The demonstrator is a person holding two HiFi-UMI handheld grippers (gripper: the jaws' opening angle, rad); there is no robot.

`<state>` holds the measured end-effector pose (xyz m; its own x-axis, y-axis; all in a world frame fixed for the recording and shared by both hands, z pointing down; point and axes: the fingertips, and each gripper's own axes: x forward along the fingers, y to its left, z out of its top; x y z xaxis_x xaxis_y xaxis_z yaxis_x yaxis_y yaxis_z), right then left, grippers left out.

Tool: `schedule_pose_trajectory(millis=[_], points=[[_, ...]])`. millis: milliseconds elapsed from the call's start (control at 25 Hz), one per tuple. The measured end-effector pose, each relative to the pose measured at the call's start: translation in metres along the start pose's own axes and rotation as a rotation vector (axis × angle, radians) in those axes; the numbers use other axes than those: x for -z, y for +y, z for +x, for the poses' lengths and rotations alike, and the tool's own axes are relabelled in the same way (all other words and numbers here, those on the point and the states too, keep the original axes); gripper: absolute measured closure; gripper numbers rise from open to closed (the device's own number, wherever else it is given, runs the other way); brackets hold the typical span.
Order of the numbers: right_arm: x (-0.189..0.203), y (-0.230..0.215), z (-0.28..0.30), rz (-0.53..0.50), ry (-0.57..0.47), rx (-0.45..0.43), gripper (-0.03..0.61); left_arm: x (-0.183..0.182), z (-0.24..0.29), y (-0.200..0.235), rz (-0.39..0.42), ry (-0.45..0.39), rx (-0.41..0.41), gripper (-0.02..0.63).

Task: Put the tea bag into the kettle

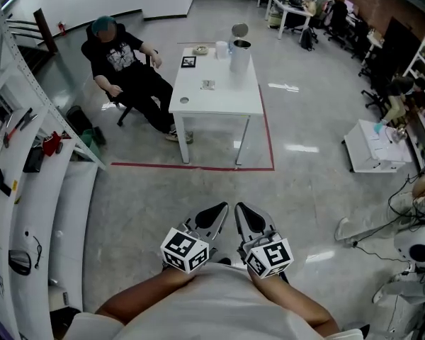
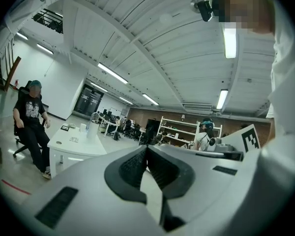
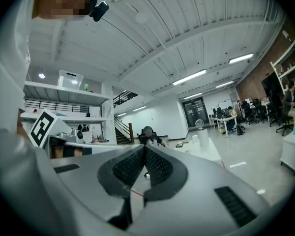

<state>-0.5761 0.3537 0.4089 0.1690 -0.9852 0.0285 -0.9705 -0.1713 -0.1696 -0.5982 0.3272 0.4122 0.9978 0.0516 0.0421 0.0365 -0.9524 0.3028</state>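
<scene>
Closest in, at the bottom centre of the head view, the left gripper [image 1: 217, 214] and right gripper [image 1: 244, 214] sit side by side against the person's chest, each behind its black-and-white marker cube [image 1: 185, 249]. Only the gripper views show the jaws clearly. In the left gripper [image 2: 146, 148] the ribbed dark pads meet at the tips with nothing between them. The right gripper [image 3: 144, 148] is closed and empty in the same way. Both bodies are smooth grey plastic.

Beyond them is glossy pale floor [image 1: 297, 190], with a red tape line [image 1: 191, 166] around a white rectangular table [image 1: 219, 103] in the upper centre of the head view. Only that view looks down on the tabletop. A small flat pale packet, apparently the tea bag [image 1: 207, 85], lies on the table in front of the kettle [image 1: 239, 57], apart from it. The kettle is a tall pale cylinder with its round lid [image 1: 239, 29] tipped up. Its mouth is dark, and what is inside cannot be made out. A white cup [image 1: 221, 49] stands just left of it.

A seated person [image 1: 124, 66] in dark clothes is at the table's left. The left gripper view alone shows open shelving [image 2: 179, 132] at centre right. The right gripper view alone shows a staircase [image 3: 123, 130] at centre left.
</scene>
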Motion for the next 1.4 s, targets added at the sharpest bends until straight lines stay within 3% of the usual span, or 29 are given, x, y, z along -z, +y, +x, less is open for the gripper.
schedule_pose_trajectory(millis=[480,880,1400], points=[[0.0,-0.073,-0.006,0.032,0.012,0.057,0.569,0.01,0.074,-0.008,0.0,0.033,0.036,0.603],[-0.002,-0.131,0.008,0.022,0.031,0.139,0.569,0.008,0.15,-0.003,-0.006,0.044,0.159,0.603],[-0.014,-0.17,0.11,0.038,0.031,0.243,0.569,-0.028,0.208,0.088,-0.013,0.095,0.265,0.602]])
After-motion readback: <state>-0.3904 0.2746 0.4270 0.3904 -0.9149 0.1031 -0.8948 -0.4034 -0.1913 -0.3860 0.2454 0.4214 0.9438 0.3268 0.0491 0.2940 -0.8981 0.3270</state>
